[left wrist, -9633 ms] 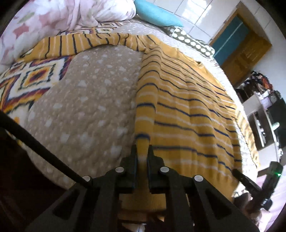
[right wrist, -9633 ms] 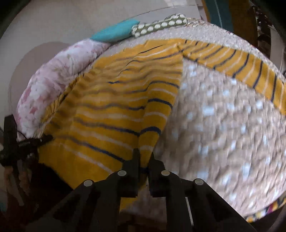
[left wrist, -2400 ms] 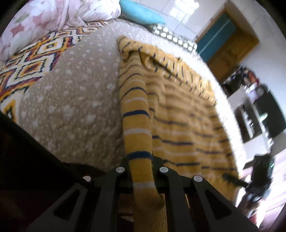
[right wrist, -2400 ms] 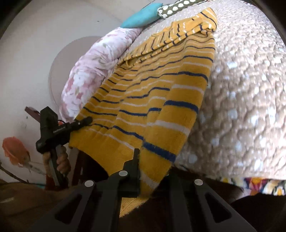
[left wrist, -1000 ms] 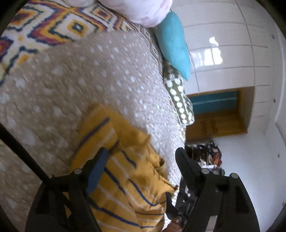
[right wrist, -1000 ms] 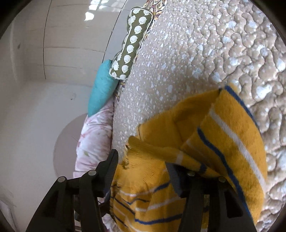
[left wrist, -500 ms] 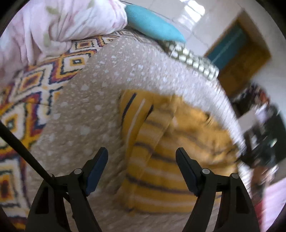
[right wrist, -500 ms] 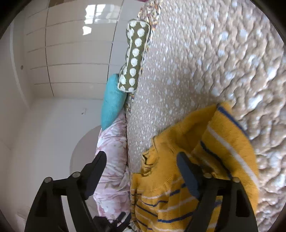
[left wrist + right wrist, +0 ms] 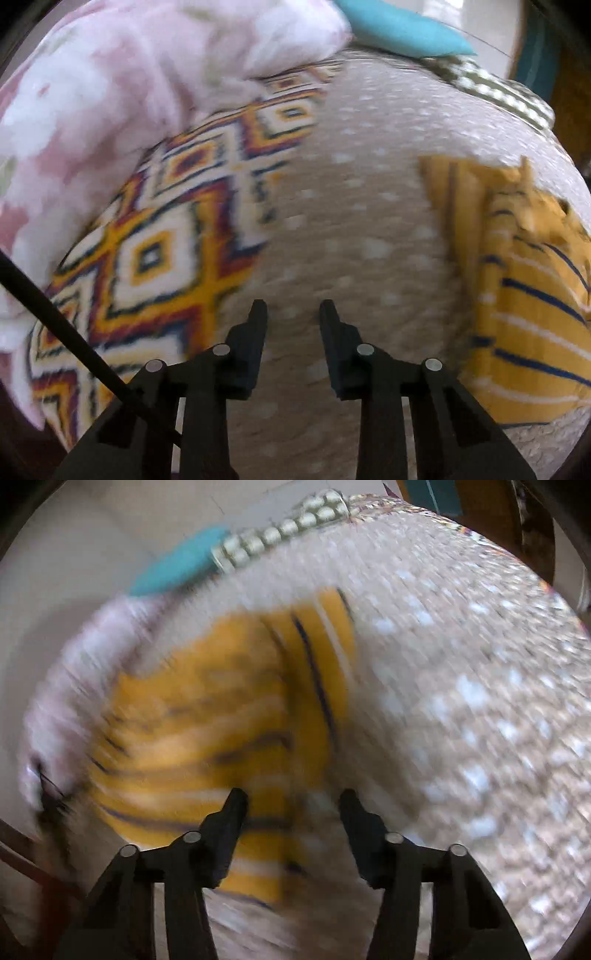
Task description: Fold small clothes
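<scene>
A yellow sweater with navy and white stripes [image 9: 528, 302] lies folded in a bundle on the beige dotted bedspread [image 9: 354, 206]. In the left wrist view it is at the right edge, well to the right of my left gripper [image 9: 293, 308], which is open and empty over bare bedspread. In the right wrist view the sweater [image 9: 221, 716] is blurred, ahead and left of my right gripper [image 9: 291, 797], which is open and empty just above its near edge.
A pink floral duvet [image 9: 122, 85] is heaped at the left. A patterned diamond blanket [image 9: 166, 236] lies beside it. A teal pillow [image 9: 402, 29] and a green dotted bolster [image 9: 495, 88] lie at the bed's head. A dark wooden door [image 9: 476, 506] stands beyond.
Both grippers have let go of the sweater and pulled back. The left has swung left toward the patterned blanket; the right view has tilted down onto the folded sweater.
</scene>
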A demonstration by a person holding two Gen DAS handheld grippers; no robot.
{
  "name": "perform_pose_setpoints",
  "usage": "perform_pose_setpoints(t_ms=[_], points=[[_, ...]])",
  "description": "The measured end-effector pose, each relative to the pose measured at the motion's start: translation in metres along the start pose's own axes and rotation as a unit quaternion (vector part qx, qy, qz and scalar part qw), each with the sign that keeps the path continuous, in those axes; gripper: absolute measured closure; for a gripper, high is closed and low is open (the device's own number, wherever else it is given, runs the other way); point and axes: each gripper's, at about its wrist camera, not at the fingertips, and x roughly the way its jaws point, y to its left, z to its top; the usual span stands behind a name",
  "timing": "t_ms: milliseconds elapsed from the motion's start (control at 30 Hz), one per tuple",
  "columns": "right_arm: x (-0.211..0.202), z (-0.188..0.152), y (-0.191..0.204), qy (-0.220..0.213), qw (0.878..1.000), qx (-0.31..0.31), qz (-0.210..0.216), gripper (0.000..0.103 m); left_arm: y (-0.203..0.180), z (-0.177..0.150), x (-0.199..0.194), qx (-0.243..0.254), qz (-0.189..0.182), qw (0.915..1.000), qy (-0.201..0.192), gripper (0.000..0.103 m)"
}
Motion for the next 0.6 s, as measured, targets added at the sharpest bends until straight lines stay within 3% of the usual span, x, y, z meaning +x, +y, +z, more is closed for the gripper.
perform_pose_setpoints(t_ms=[100, 233, 333, 467, 600], points=[[-0.023, -0.007, 0.0, -0.038, 0.999, 0.015, -0.031, 0.05, 0.018, -0.006, -0.02, -0.031, -0.05, 0.9981, -0.019, 0.07], [-0.05, 0.0, 0.046, -0.1, 0.994, -0.031, -0.018, 0.05, 0.01, -0.024, -0.046, -0.046, -0.071, 0.9941, -0.069, 0.033], [-0.042, 0.007, 0.103, -0.119, 0.99, -0.08, 0.004, 0.05, -0.004, -0.036, -0.041, -0.078, -0.095, 0.9888, -0.085, 0.031], [0.0, 0.021, 0.18, -0.075, 0.989, -0.13, 0.018, 0.052, -0.013, -0.053, -0.02, -0.11, -0.131, 0.9826, -0.073, 0.031], [0.051, 0.042, 0.249, -0.053, 0.982, -0.18, 0.021, 0.054, -0.006, -0.055, -0.023, -0.102, -0.157, 0.9779, -0.092, 0.031]])
